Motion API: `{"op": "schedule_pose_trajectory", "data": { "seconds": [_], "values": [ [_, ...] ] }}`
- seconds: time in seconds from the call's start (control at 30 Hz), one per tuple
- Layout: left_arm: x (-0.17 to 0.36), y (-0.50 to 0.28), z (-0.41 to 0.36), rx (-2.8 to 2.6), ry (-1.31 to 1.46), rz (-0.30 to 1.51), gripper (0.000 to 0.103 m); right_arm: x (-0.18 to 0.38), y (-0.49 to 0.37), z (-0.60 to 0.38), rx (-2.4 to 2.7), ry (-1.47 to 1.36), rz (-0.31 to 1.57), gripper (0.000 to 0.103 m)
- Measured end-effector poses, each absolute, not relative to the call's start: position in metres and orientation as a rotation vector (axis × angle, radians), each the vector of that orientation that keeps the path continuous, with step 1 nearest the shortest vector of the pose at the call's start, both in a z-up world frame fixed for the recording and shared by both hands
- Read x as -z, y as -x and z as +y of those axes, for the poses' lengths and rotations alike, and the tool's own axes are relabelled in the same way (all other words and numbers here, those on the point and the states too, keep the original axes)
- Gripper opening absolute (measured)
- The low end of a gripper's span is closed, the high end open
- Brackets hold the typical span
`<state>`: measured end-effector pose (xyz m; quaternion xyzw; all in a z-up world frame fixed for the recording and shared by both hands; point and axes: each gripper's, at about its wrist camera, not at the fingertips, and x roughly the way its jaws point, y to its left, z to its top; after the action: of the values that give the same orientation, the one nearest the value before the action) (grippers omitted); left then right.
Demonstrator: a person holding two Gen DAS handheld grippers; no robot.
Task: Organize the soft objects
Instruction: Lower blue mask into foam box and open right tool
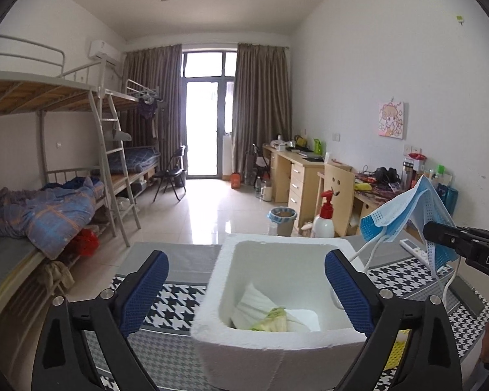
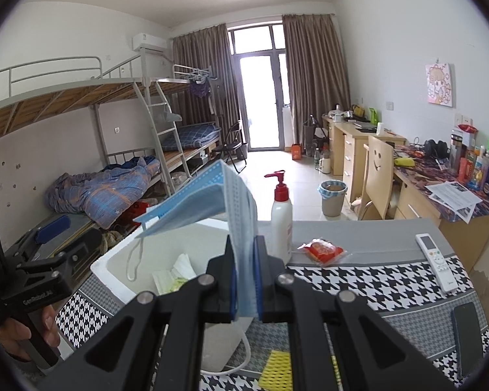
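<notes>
The right gripper [image 2: 244, 280] pinched a blue face mask [image 2: 212, 202] tight between its pressed jaws. The mask stood up long and tall from the jaws, with one ear loop [image 2: 135, 260] hanging down. The white foam box [image 1: 277, 293] sat just below and to the left of the mask, with white tissues [image 1: 260, 306] already inside. The left gripper [image 1: 244, 293] had its jaws spread wide by the box, holding nothing. So the right one was nearer for dropping the mask in, I think.

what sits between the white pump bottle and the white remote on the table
A red snack packet lies between the white pump bottle and the white remote, seen in the right wrist view.
</notes>
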<state>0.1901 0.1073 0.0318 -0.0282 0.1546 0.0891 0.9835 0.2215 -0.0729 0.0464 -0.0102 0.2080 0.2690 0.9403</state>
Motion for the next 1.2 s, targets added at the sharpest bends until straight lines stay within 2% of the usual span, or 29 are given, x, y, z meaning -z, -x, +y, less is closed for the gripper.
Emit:
{"op": "schedule_pose_trajectory", "data": {
  "seconds": [0.33, 1.2],
  "values": [
    [-0.033, -0.172, 0.125, -0.217, 0.072, 0.270, 0.102, -0.051, -0.223, -0.044, -0.593, 0.052, 0.440, 0.012],
    [-0.019, -0.158, 0.143, -0.253, 0.074, 0.292, 0.102, -0.035, -0.248, 0.007, -0.651, 0.119, 0.531, 0.012]
  ]
}}
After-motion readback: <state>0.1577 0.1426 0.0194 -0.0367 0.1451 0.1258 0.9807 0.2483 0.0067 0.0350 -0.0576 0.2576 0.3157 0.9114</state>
